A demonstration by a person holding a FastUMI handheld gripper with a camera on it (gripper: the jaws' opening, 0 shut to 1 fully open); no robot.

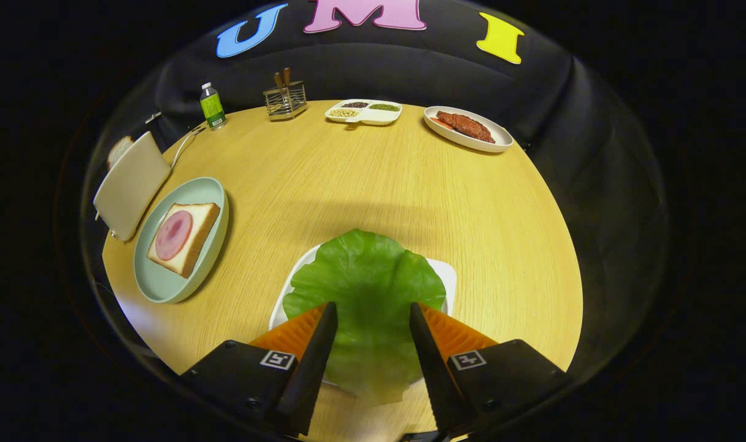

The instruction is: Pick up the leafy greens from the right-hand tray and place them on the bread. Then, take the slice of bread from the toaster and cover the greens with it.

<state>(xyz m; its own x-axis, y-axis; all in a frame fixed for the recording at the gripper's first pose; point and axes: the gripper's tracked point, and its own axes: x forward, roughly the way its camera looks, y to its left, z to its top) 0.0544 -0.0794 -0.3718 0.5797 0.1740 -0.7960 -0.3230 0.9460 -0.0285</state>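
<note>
Leafy greens, one broad flat green lettuce leaf (367, 294), lie on a white square tray (448, 276), under the hand-held gripper (373, 310), fingers spread wide above it. Pinching too shallowly, I reckon, could let the limp leaf slip free.

The tongs (373, 307) point forward and downward, their two fingers (315, 356) spread apart, gripping nothing.

Gripper (373, 313) fingers spread apart over lettuce leaf (367, 288) on white tray (443, 273), near desk (361, 184) front edge. Bread with ham (183, 237) on green plate (164, 282), left edge, beside toaster (130, 184).
</note>
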